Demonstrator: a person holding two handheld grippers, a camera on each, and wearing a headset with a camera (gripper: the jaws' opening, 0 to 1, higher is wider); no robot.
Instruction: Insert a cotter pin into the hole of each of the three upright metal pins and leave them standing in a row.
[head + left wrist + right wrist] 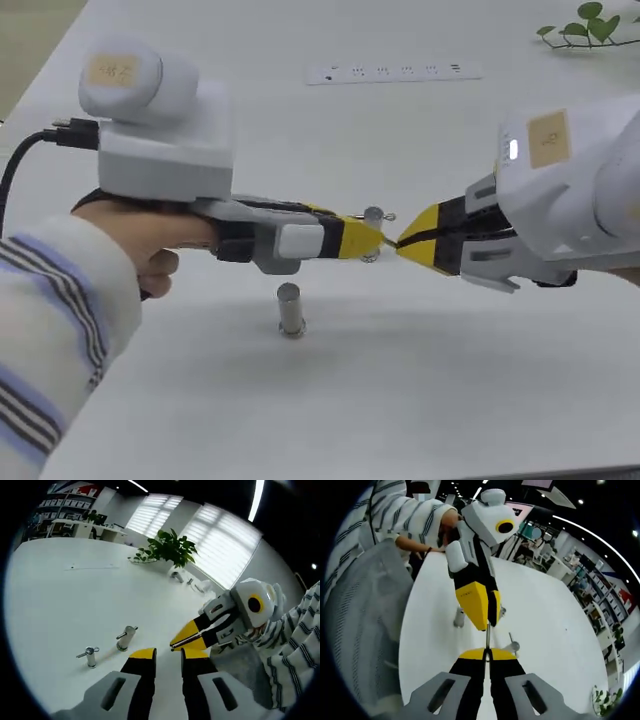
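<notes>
Cotter pin (488, 639) sits pinched in the shut jaws of the right gripper (487, 652) above the bench (450, 380), its tip between the slightly parted jaws of the left gripper (168, 652), so a mistimed release could drop it

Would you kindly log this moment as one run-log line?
right gripper: shut on cotter | left gripper: open, at cotter's free end | pin: upright on table
</notes>
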